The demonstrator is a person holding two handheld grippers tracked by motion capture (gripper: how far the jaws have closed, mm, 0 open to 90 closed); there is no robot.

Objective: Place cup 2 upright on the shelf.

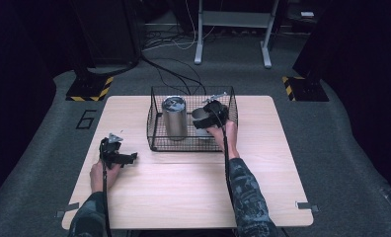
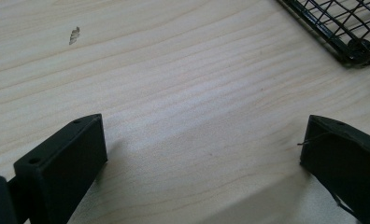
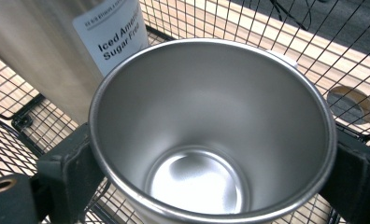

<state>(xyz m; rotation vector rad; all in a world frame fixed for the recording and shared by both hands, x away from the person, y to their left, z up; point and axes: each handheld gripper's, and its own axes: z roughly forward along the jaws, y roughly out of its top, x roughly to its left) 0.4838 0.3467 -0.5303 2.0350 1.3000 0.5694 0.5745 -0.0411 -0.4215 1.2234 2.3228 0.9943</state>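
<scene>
Dark room, grey floor | pale wooden table (image 1: 183, 187) centre frame | right gripper (image 1: 211, 116) clamped on cup (image 3: 211, 135) in basket (image 1: 156, 140) | left gripper (image 1: 118, 157) jaws apart, lower left

I look down on a pale wooden table (image 1: 183, 187) standing on grey carpet. A black wire basket (image 1: 156, 126) sits directly on it, toward the far edge near the middle. A small dark mark (image 2: 74, 35) shows on the wood near the basket's corner, and a round hole (image 3: 351, 103) pierces the tabletop beyond the basket.
</scene>
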